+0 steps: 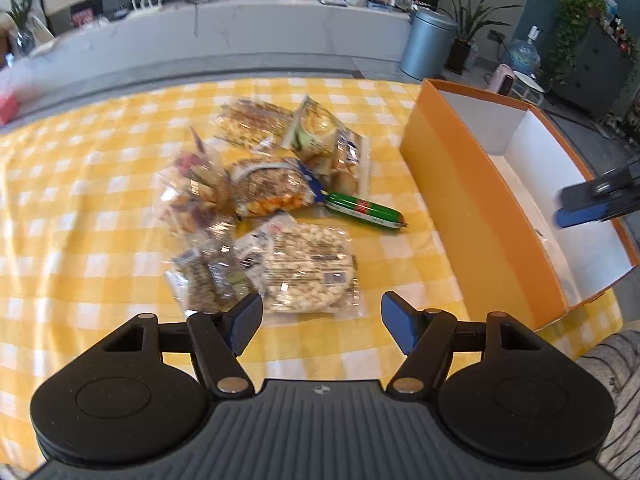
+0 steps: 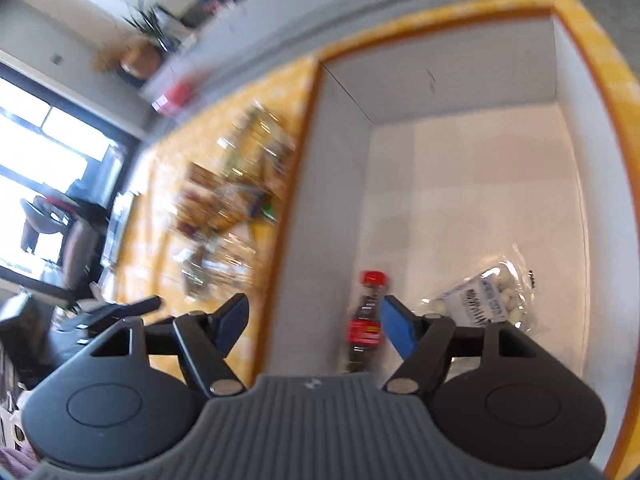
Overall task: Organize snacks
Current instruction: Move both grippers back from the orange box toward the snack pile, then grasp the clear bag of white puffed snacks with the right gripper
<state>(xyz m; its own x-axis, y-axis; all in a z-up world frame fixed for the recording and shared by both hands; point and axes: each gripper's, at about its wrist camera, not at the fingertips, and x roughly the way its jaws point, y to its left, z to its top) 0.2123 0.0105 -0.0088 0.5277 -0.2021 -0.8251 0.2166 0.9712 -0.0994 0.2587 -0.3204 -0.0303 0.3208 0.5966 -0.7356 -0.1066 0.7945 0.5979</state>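
Both my claws are spread wide, gripping nothing. Left gripper [image 1: 322, 322] hovers low over the snack pile [image 1: 264, 204] on the yellow checked cloth [image 1: 80, 216]. Right gripper [image 2: 314, 322] tilts over the orange box [image 2: 308, 128], where 1 cola bottle [image 2: 366, 320] and 1 white-candy bag [image 2: 484, 300] lie.

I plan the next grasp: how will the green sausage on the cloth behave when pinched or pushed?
The green sausage is a smooth cylinder lying flat, so a sideways push probably rolls it. Its glossy wrapper may slip between the pads. It looks fairly stiff, not floppy like the bags beside it.
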